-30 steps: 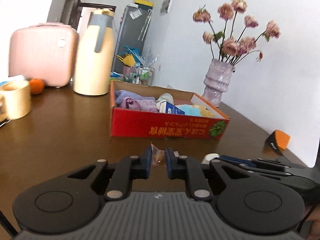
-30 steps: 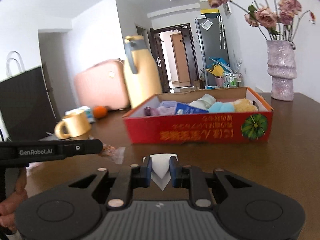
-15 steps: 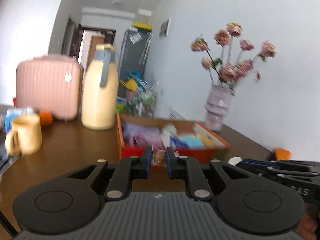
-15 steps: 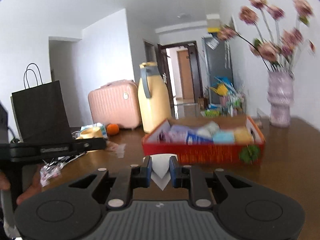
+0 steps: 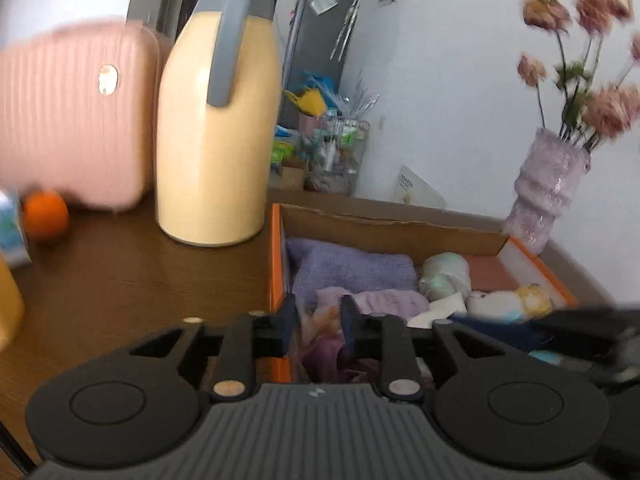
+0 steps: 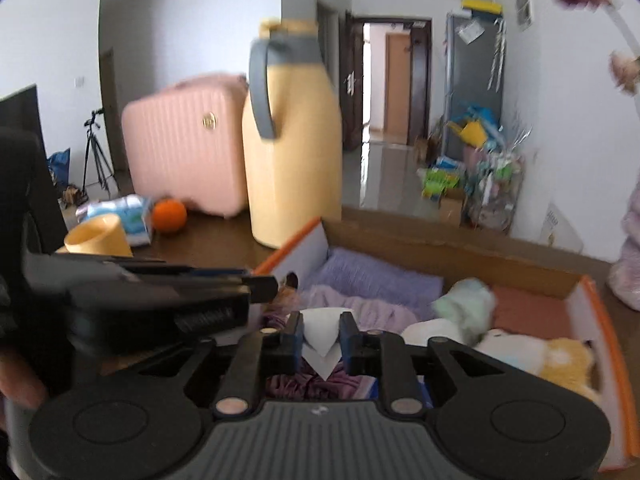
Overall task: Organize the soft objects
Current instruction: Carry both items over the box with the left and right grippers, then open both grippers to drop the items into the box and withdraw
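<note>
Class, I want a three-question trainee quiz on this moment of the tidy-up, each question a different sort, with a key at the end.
1. True or false: the white folded paper sits between the fingers of the right gripper.
2. Multiple choice: the orange lies in front of A) the pink suitcase B) the flower vase C) the fridge.
3. Fill in: both grippers hang over the open ____, which holds a purple towel.

Key: 1 true. 2 A. 3 cardboard box; the left gripper, jaws opening, has a clear wrapper between its fingers.
</note>
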Available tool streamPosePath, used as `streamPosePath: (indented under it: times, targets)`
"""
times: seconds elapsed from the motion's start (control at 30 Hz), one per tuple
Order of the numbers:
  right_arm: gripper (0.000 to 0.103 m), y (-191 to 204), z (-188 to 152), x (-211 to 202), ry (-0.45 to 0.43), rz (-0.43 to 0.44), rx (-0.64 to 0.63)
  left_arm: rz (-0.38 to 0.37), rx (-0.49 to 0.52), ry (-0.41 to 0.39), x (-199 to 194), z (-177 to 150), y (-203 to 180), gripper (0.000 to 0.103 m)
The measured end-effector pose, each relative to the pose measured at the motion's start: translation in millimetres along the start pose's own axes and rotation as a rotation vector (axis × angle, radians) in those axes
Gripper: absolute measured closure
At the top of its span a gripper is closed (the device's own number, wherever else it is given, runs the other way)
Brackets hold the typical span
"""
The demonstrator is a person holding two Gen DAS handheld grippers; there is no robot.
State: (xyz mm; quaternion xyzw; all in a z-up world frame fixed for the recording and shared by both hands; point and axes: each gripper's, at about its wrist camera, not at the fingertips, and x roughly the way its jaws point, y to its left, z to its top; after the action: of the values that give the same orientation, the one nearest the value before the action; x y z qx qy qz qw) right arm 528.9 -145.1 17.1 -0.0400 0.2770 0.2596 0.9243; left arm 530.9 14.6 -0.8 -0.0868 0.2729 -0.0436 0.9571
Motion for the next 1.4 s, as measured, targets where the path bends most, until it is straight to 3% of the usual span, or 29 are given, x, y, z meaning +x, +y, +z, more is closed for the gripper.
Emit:
streamPosePath:
  times: [0.03, 0.1, 0.2, 0.37, 0.67, 0.8, 1.07, 1.2, 1.27, 1.4]
  targets:
    - [0.077, -3.5, -1.0, 9.0, 0.010, 0.030, 0.027, -0.044, -0.024, -0.002, 1.5, 0.3, 7.0, 0.057]
    - [0.072, -7.6, -4.1, 17.1, 0.016, 0.060, 0.073, -0.100, -0.031, 0.008, 0.6, 1.3, 11.4, 0.049]
    - [0.049, -3.8, -8.3, 14.8, 0.033, 0.099, 0.072, -0.132, 0.027, 0.002, -5.0, 1.6, 7.9, 0.049]
    - [0.049, 6.2, -6.1, -16.8, 0.029, 0.046, -0.049, -0.126, 0.029, 0.005, -20.5, 6.4, 12.0, 0.048]
    - [0.045, -39.4, 24.6, -123.8, -0.078, -0.117, 0.044, -0.066, 0.058, -0.088, -99.8, 41.3, -0.2, 0.035]
    - [0.037, -49.4, 23.6, -171.8, -0.132, -0.185, 0.050, -0.058, 0.067, -0.119, -131.7, 45.4, -8.3, 0.032]
    - [0.036, -48.9, 9.8, -217.9, -0.166, -0.233, 0.066, -0.044, 0.109, -0.128, -163.5, 37.9, -31.5, 0.031]
    - [0.029, -42.0, -6.6, -237.0, -0.226, -0.255, 0.086, -0.036, 0.109, -0.153, -181.7, 23.6, -33.5, 0.026]
    - [0.029, -37.0, -28.8, -247.7, -0.271, -0.269, 0.107, -0.026, 0.092, -0.167, -192.8, 0.1, -29.1, 0.026]
    - [0.028, -17.3, -88.9, -264.9, -0.330, -0.294, 0.116, 0.083, 0.087, -0.225, -223.0, -60.6, -27.1, 0.022]
